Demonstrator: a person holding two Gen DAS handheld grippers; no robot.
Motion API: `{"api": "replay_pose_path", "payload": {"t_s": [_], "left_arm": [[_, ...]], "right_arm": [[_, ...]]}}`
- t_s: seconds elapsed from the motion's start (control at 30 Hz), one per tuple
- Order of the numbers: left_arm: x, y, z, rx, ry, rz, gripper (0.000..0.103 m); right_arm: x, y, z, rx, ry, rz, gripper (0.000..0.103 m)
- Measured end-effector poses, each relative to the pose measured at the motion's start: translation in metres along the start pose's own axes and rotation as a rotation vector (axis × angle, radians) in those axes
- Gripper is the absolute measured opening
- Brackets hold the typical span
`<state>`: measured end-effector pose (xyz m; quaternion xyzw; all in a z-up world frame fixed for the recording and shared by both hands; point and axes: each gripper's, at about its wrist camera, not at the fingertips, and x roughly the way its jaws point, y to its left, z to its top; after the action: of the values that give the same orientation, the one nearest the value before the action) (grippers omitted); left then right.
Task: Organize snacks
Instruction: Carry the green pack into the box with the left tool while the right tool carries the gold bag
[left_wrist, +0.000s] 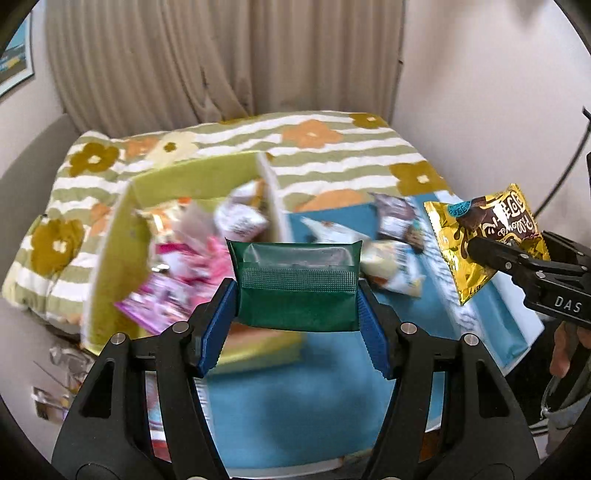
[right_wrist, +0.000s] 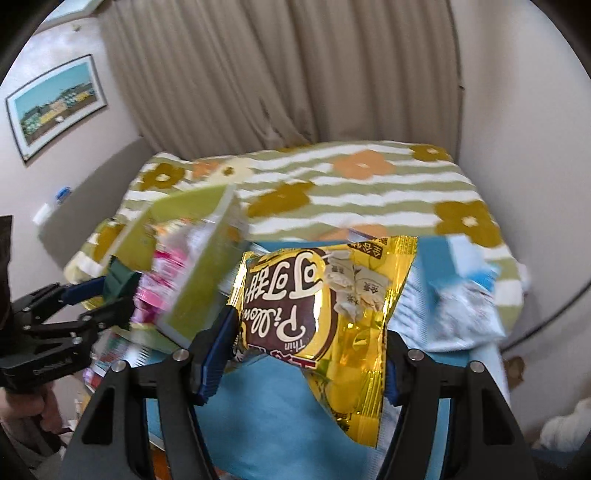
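My left gripper (left_wrist: 295, 299) is shut on a dark green snack packet (left_wrist: 295, 288) and holds it above the blue box (left_wrist: 303, 406). My right gripper (right_wrist: 306, 343) is shut on a gold Pillows snack bag (right_wrist: 325, 314), also above the blue box (right_wrist: 266, 424). The gold bag (left_wrist: 484, 236) and right gripper show at the right of the left wrist view. The left gripper (right_wrist: 107, 299) with the green packet (right_wrist: 120, 284) shows at the left of the right wrist view. A green box (left_wrist: 122, 258) on the left holds pink and white snack packs (left_wrist: 184, 273).
Several snack packs (left_wrist: 391, 236) lie in the far part of the blue box. Both boxes stand on a bed with a green striped flower blanket (left_wrist: 332, 147). Curtains (left_wrist: 221, 55) and walls close the back. More packets (left_wrist: 55, 387) lie low at the left.
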<state>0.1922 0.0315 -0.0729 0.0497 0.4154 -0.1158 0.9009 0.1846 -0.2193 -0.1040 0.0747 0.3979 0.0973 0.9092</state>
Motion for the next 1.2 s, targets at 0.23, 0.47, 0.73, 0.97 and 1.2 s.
{"api": "replay_pose_path", "payload": {"t_s": [0.23,0.47,0.73,0.97,1.2], "left_arm": [[0.020,0.079,0.024,-0.017,0.010,0.038,0.060],[0.069,0.140,0.039,-0.019,0.073,0.019,0.060],[0.108,0.168,0.041,-0.004,0.129,0.005,0.069],[0.106,0.174,0.034,0.014,0.131,0.010,0.102],[0.085,0.188,0.016,-0.044,0.138,0.010,0.102]], "right_arm": [[0.043,0.082,0.038,-0.031,0.005,0.068,0.062],[0.095,0.141,0.067,-0.037,0.026,0.072,0.062],[0.134,0.160,0.081,-0.015,0.070,0.041,0.062],[0.143,0.164,0.087,0.003,0.078,0.028,0.062],[0.143,0.168,0.091,0.003,0.073,0.038,0.055]]}}
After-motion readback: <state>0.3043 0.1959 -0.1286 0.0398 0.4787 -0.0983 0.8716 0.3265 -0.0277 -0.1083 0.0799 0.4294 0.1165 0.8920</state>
